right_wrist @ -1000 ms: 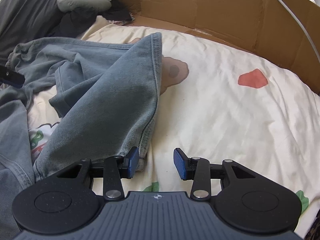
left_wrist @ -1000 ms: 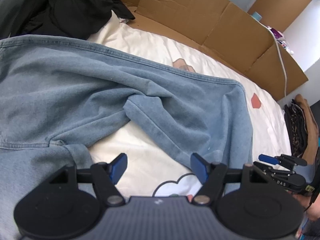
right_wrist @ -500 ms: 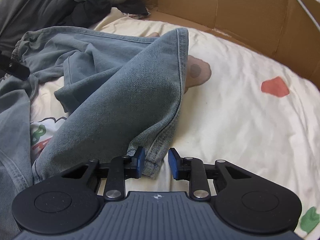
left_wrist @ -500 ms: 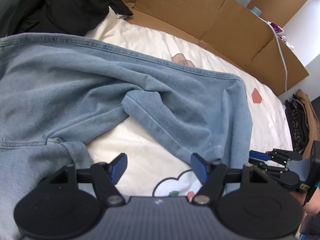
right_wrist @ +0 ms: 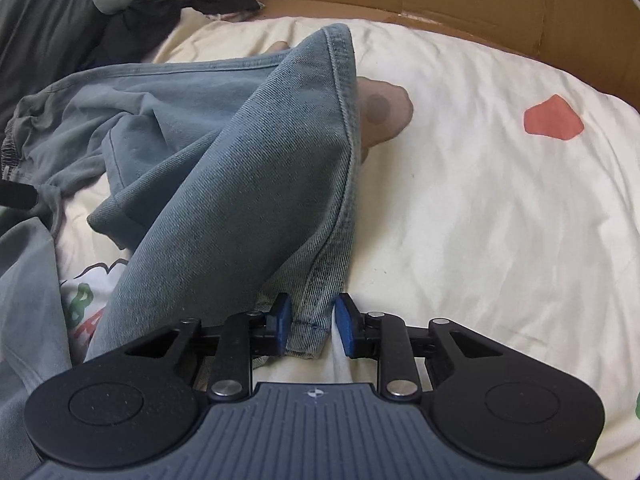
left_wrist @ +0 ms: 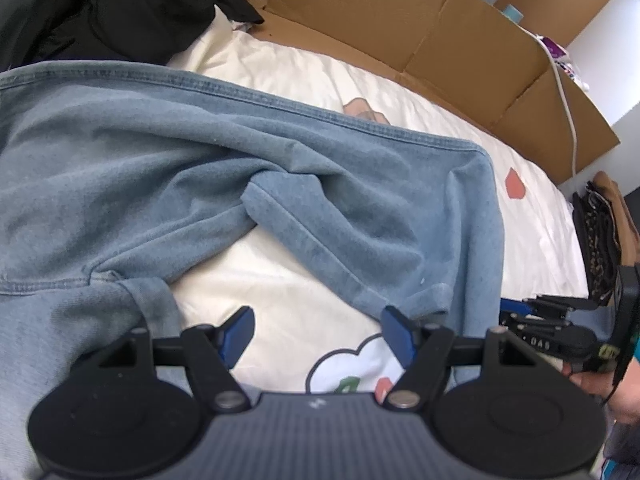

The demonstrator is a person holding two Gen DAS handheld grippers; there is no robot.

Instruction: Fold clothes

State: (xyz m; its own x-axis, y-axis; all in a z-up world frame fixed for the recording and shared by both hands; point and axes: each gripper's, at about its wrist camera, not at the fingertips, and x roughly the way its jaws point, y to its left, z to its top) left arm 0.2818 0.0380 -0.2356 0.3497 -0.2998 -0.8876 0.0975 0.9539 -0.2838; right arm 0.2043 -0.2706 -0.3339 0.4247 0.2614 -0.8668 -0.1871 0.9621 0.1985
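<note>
Right wrist view: right tongs point(right_wrist: 311, 324) closing around the jeans point(right_wrist: 248, 184) hem, ready to lift; left tongs point(left_wrist: 318, 336) spread, empty.

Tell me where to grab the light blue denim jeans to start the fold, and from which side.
Take the light blue denim jeans at the stitched hem corner of the leg nearest the right hand-held gripper, coming in low from the cuff end along the cream bedsheet. That hem is a thick flat edge lying free. The jaws are closing with the hem between them; the left hand-held gripper stands open over bare sheet.
</note>
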